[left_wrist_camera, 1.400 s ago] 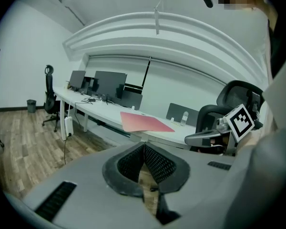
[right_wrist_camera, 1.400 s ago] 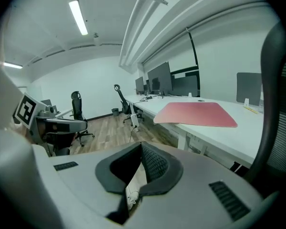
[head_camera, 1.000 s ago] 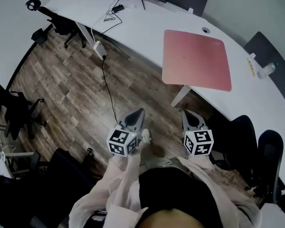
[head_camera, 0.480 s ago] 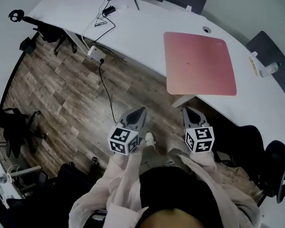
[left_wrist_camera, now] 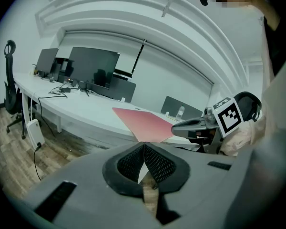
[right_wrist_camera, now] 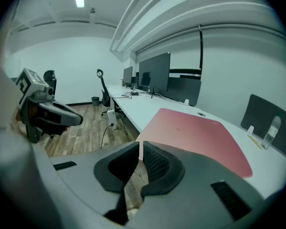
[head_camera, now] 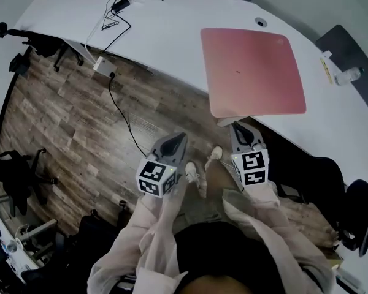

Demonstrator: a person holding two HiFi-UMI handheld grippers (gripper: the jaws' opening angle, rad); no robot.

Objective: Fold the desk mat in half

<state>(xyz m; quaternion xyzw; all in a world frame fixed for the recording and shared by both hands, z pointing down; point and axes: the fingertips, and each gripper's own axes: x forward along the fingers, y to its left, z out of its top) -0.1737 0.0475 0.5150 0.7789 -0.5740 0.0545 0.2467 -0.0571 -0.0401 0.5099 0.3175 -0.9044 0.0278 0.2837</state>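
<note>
a flat pink desk mat (head_camera: 253, 72) with rounded corners is seen spread out on the long white curved desk (head_camera: 172, 32). its near edge is right at the front rim of the desk. it is not yet folded, and nothing is laid on it. both grippers are held in the air in front of the desk, above the brown wooden floor (head_camera: 80, 121). they are near the mat's front edge, but it is not touched. the left gripper (left_wrist_camera: 144, 143) is closed: its two dark pads are pressed tip to tip and nothing is held between them. the right gripper (right_wrist_camera: 139, 144) is parted only a tiny bit. its jaws have just been opening a little, and only a thin slit is seen between them, with nothing in it. the mat is judged to be light, thin and bendy, so it can likely be lifted by one edge with little pull. it may sag in the middle, and it may slide on the smooth desk. it is best taken at its two near corners, one for each gripper, where the edge can be reached from the rim. the jaws would need to be opened wider first. the near edge can then be carried over to the far edge so that the corners are matched. if only one corner is lifted, a crooked fold may be made.
</note>
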